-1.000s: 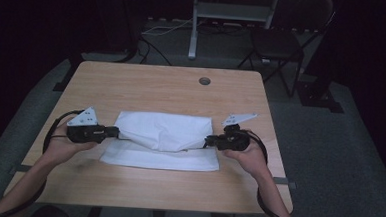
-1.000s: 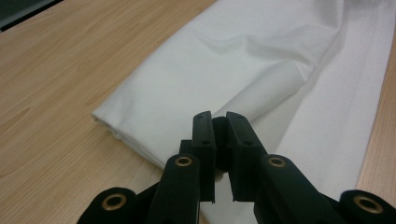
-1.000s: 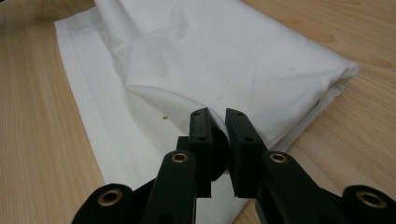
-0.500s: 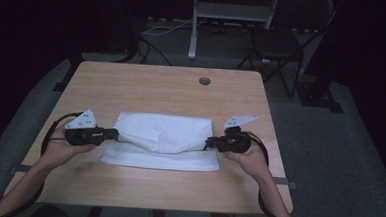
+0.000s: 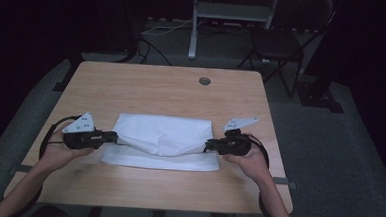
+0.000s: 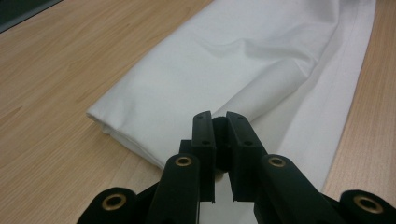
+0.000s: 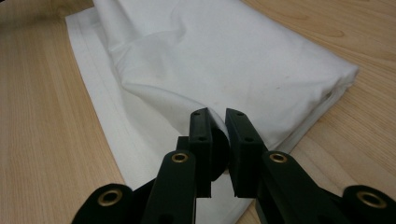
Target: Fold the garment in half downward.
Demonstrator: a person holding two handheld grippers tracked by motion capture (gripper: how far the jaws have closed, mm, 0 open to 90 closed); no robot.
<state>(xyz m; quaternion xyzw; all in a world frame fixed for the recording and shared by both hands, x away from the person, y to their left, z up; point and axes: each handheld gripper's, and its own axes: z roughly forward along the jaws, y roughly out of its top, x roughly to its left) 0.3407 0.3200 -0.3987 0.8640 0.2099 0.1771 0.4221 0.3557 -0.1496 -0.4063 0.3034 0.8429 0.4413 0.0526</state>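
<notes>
Light is falling mainly on the wooden table, coming from above, while the room around it is sinking into near black; the far chair and floor cables are barely showing. The high view is looking dim, soft and slightly grainy. The white cloth is reading as the brightest area without blowing out. Faint shadows are lying under its near edge. In both gripper views the cloth and wood grain are appearing fairly sharp, evenly lit, while the black jaws at the near edge are losing detail and blurring slightly.
</notes>
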